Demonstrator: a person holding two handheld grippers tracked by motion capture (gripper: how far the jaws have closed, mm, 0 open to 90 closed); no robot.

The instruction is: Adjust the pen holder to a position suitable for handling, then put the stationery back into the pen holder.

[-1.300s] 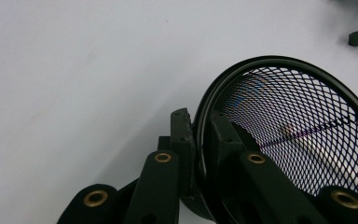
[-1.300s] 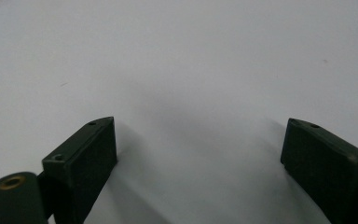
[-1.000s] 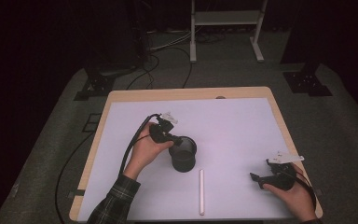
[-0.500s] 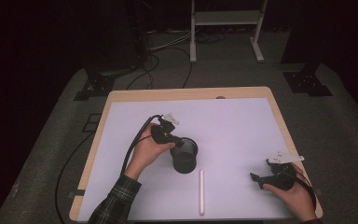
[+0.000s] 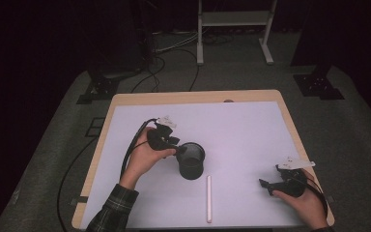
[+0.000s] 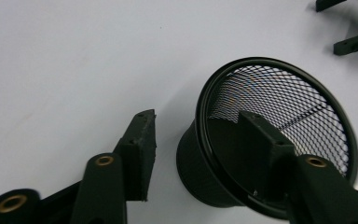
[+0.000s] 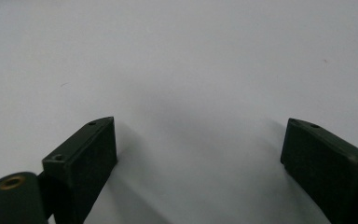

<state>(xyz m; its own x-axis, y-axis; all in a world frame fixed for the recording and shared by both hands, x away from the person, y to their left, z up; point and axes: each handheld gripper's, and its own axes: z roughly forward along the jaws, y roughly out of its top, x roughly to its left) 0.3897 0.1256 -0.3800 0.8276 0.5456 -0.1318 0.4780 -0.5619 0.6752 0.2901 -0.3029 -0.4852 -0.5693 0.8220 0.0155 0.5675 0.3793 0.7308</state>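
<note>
A black mesh cup (image 5: 192,162) stands upright on the white mat, left of centre. My left gripper (image 5: 176,147) reaches it from the left and its jaws have just been opening. In the left gripper view the cup (image 6: 284,98) has its near wall between the jaws of the left gripper (image 6: 196,121). One jaw is inside the cup and the other stands off the outer wall with a gap. My right gripper (image 5: 265,185) rests open at the mat's front right, and in the right gripper view its jaws (image 7: 198,135) have nothing between them.
A white stick (image 5: 208,198) lies on the mat (image 5: 241,125) in front of the cup, pointing toward the front edge. The wooden table edge (image 5: 193,97) frames the mat. Cables and stand feet lie on the floor beyond.
The left hand and the cup have barely shifted. The right hand has stayed where it was.
</note>
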